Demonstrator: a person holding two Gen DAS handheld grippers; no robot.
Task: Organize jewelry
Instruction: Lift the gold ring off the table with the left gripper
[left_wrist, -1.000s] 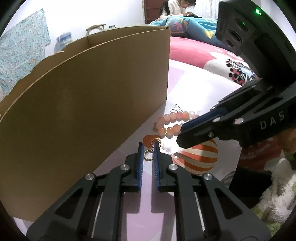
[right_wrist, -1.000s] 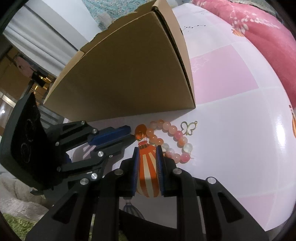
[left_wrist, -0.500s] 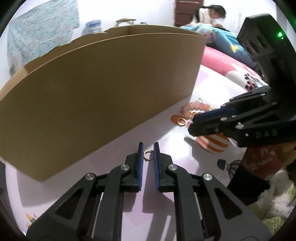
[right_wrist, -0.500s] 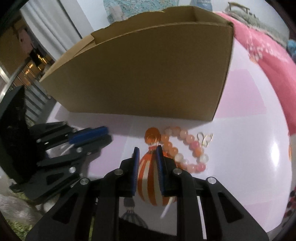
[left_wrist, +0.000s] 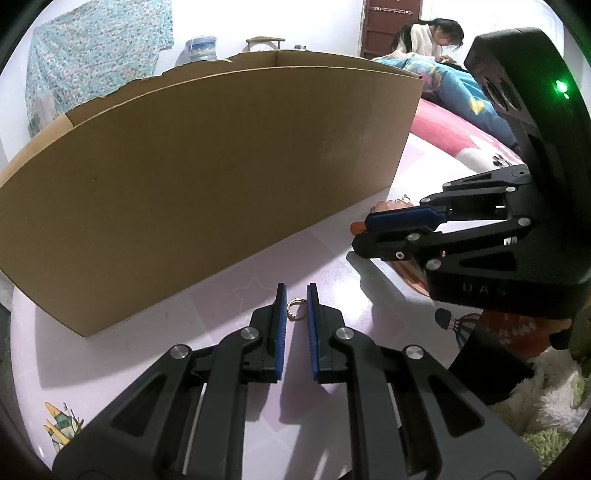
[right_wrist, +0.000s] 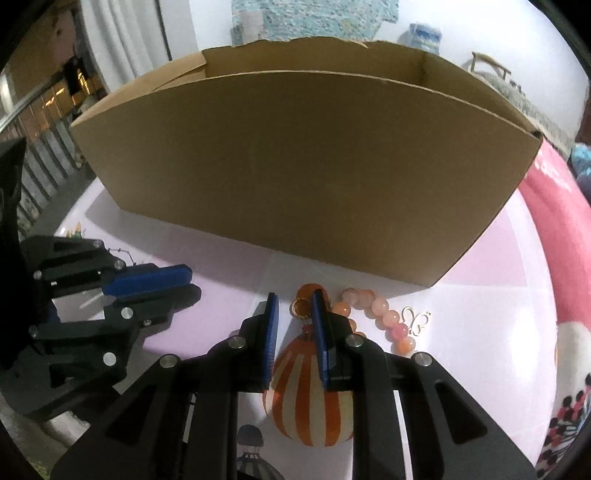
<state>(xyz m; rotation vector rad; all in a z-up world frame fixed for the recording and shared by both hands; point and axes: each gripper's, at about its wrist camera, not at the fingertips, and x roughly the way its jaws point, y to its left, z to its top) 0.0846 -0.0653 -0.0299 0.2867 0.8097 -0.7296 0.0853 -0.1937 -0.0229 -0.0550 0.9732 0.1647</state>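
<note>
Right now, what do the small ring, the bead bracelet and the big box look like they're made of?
Small ring: gold-toned metal by its thin, shiny look; plated or solid, can't tell.
Bead bracelet: glossy, translucent peach-pink beads, glass or polished stone, possibly plastic.
Big box: matte brown corrugated cardboard, with a torn, ragged top edge.

A small ring (left_wrist: 294, 309) sits between the left fingers (left_wrist: 279, 325), with the cardboard box (left_wrist: 207, 184) beyond them on the tabletop (left_wrist: 325, 269). Just right of the right fingers (right_wrist: 271, 332) lies a bead bracelet (right_wrist: 384, 317), a butterfly charm (right_wrist: 417, 320) beside it.
</note>
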